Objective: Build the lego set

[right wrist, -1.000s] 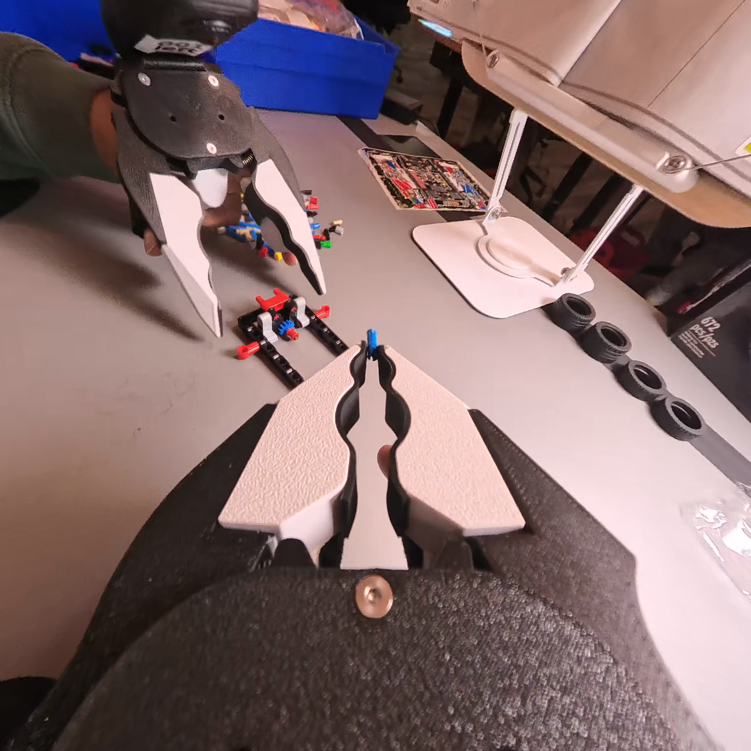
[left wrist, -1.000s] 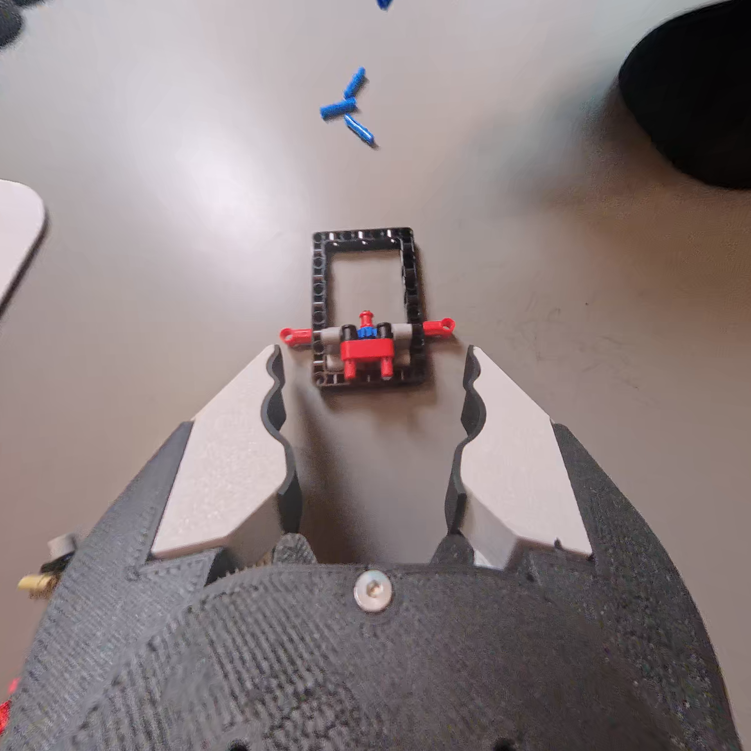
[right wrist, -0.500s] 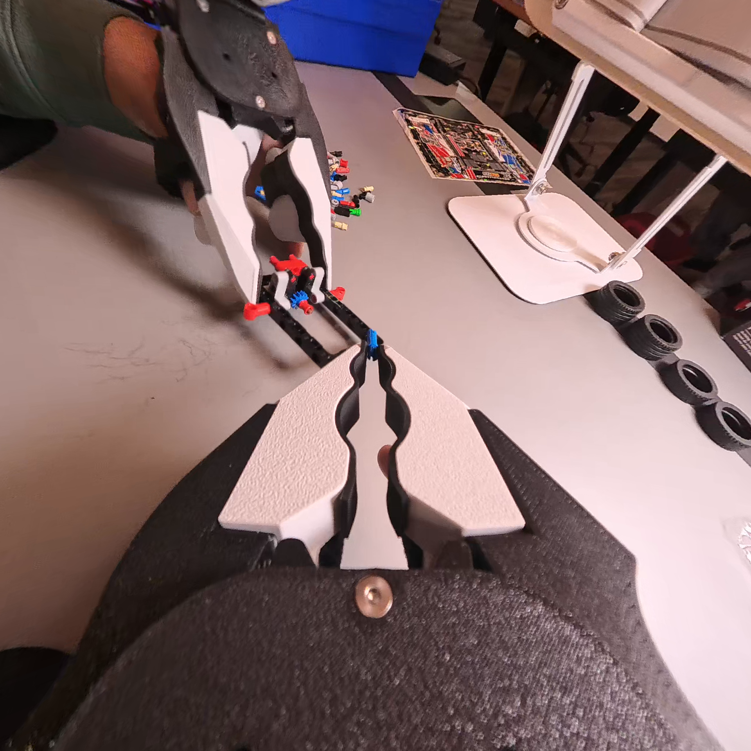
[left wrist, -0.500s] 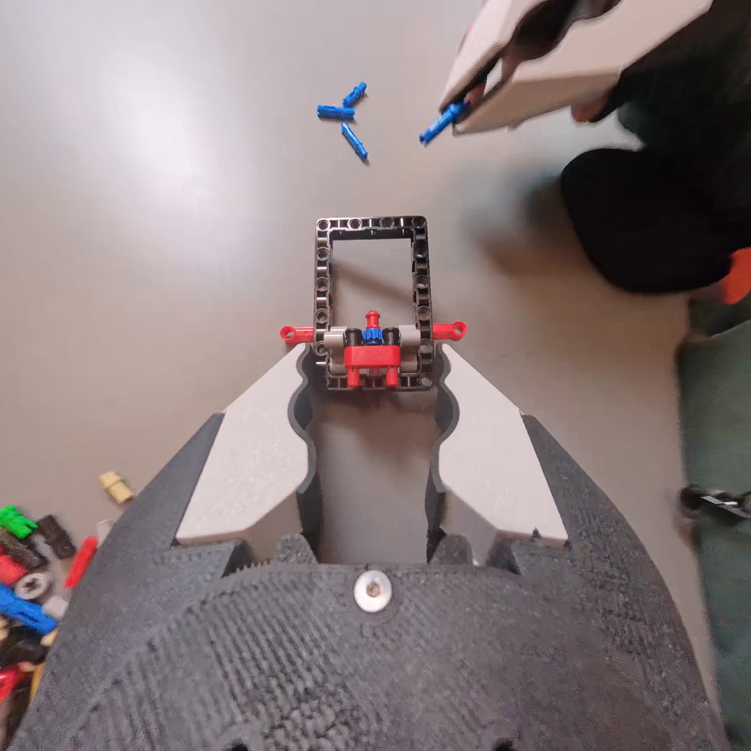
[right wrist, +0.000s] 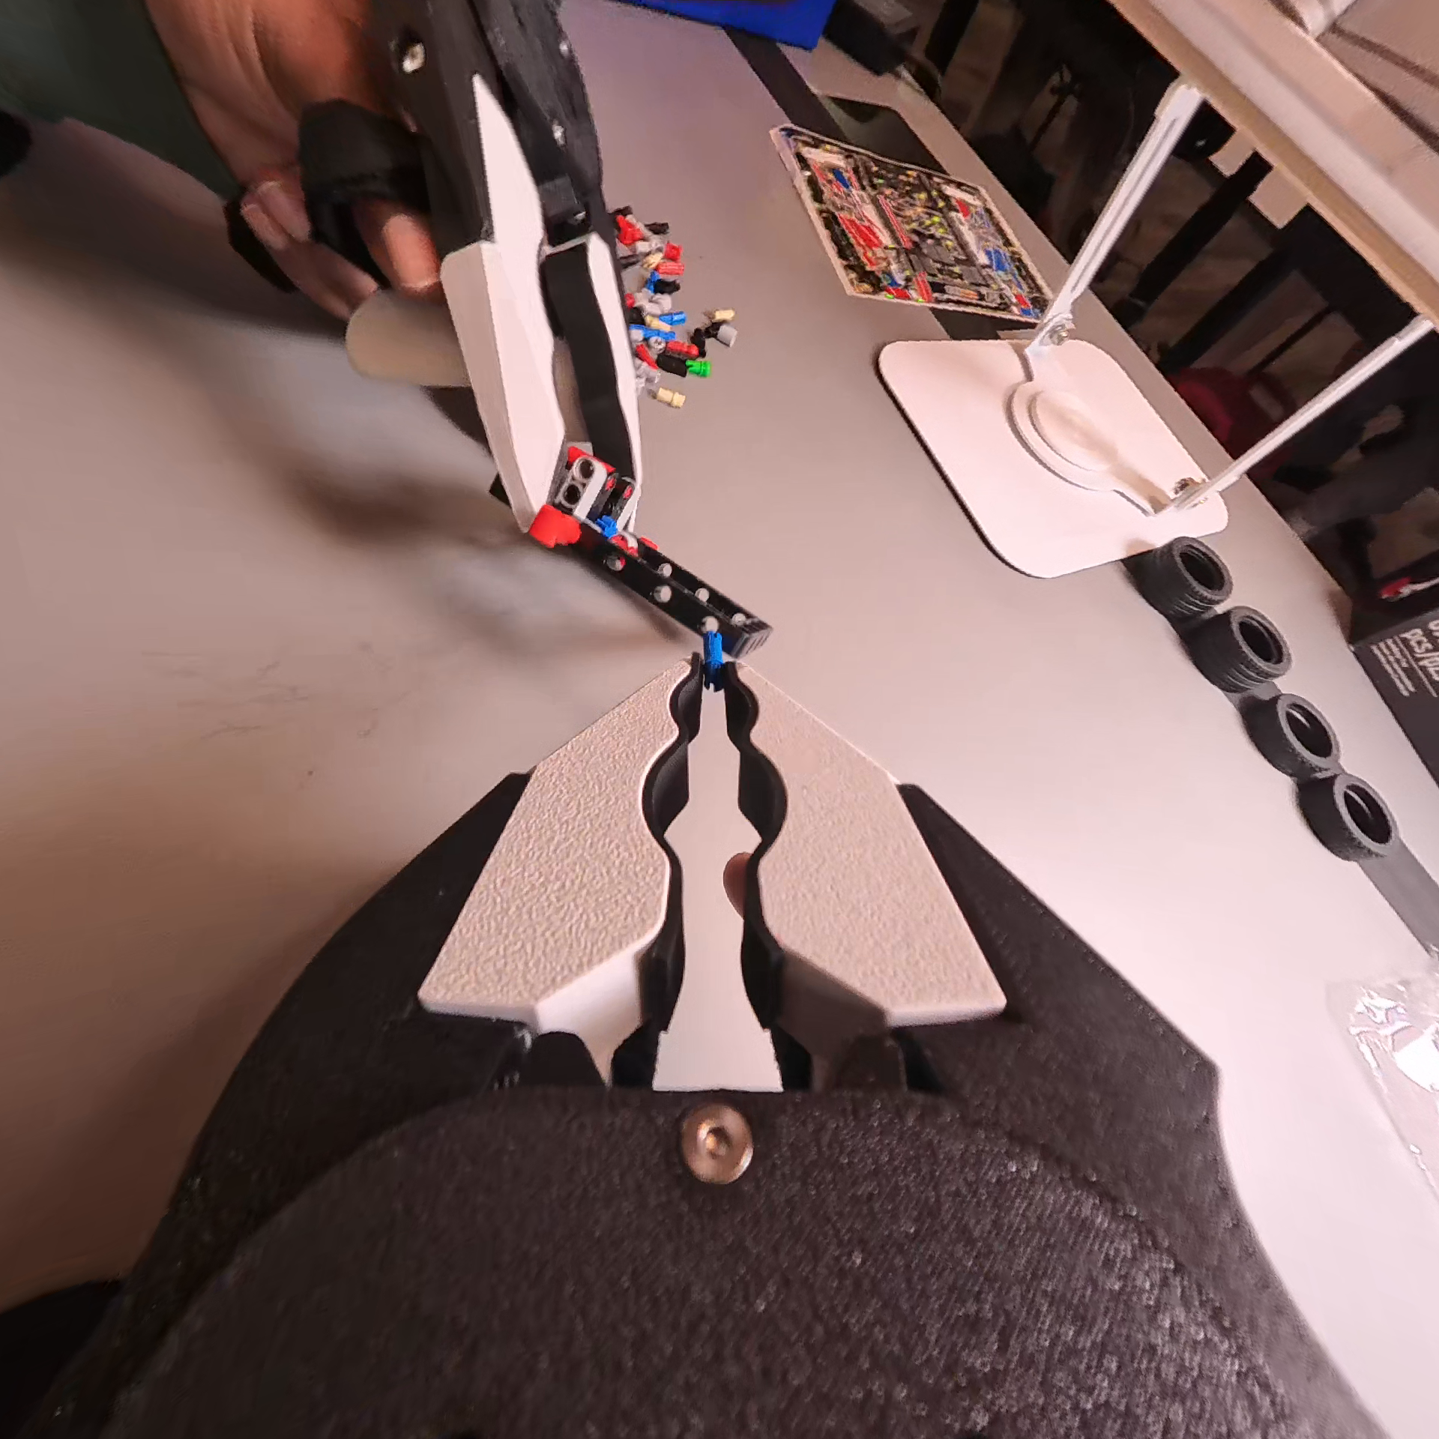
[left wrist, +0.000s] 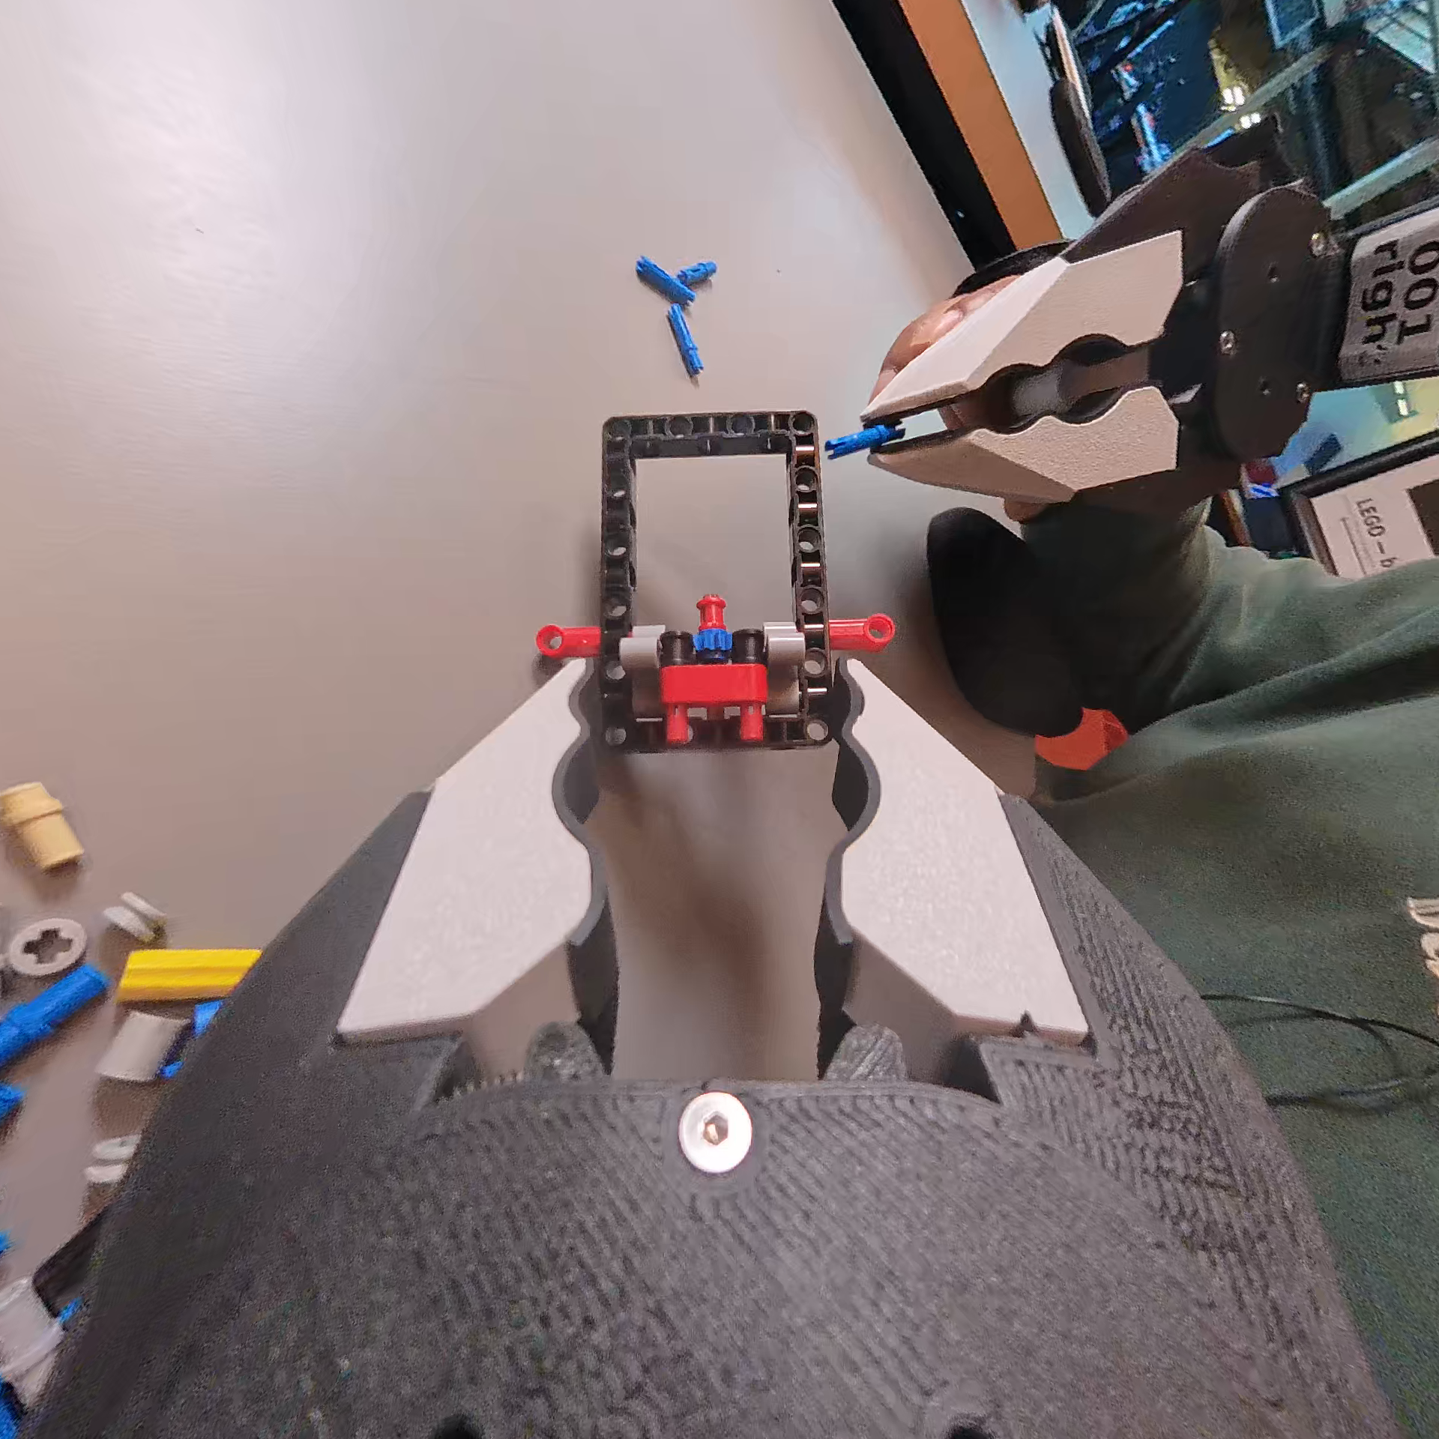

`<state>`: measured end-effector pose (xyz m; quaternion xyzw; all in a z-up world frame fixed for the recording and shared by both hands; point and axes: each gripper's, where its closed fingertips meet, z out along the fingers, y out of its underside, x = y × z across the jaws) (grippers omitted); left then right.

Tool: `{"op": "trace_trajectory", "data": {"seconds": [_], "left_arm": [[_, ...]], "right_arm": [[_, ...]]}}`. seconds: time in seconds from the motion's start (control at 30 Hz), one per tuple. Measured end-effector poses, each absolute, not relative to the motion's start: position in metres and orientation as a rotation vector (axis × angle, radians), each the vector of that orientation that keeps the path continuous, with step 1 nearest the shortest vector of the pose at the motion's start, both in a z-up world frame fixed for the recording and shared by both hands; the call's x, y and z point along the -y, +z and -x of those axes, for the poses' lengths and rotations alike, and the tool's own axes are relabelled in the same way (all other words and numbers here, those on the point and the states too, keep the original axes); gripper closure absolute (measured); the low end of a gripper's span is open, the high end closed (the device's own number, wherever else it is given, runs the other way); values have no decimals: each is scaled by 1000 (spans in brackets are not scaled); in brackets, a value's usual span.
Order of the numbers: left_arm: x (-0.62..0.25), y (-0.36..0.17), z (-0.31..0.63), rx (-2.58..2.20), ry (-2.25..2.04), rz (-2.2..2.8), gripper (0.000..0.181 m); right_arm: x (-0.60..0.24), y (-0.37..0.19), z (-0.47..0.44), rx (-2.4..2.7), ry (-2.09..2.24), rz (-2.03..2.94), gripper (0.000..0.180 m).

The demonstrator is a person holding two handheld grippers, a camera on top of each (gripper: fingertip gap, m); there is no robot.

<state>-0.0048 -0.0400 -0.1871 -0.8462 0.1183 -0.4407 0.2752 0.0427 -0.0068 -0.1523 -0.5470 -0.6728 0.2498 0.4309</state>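
The left gripper [left wrist: 712, 685] fills the lower half of its own view and hides the worktop [left wrist: 272, 389] beneath it; its fingers clamp the near end of the black frame [left wrist: 710, 436] from both sides. In the right wrist view this gripper [right wrist: 580, 498] holds the frame [right wrist: 677, 588] tilted, far end low, and whether that end touches the worktop cannot be told. The right gripper [right wrist: 710, 670] is closed on a blue pin [right wrist: 710, 650], whose tip sits just beside the frame's far corner; from the left wrist view the pin [left wrist: 860, 440] points at the frame's right beam without touching it. Motion blur smears the worktop left of the frame in the right wrist view.

A green sleeve [left wrist: 1246, 779] crowds the right side of the left wrist view. Open worktop lies left of the frame. The red and grey sub-assembly [left wrist: 712, 677] crosses the frame's gripped end. A white lamp base [right wrist: 1051, 459] stands toward the worktop's far right edge, with four black tyres [right wrist: 1246, 638] lined along that edge and a printed sheet [right wrist: 911, 226] behind. A heap of loose parts [right wrist: 662, 311] lies beyond the left gripper, partly hidden by it. Three spare blue pins [left wrist: 673, 300] lie beyond the frame's far end
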Motion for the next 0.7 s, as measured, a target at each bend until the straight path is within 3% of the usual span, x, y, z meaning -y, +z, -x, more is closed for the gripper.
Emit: {"op": "trace_trajectory", "data": {"seconds": [0.7], "left_arm": [[29,-197,8,-319,-760,2259,122]], "right_arm": [[-11,-168,-32,1437,724,1635,177]]}}
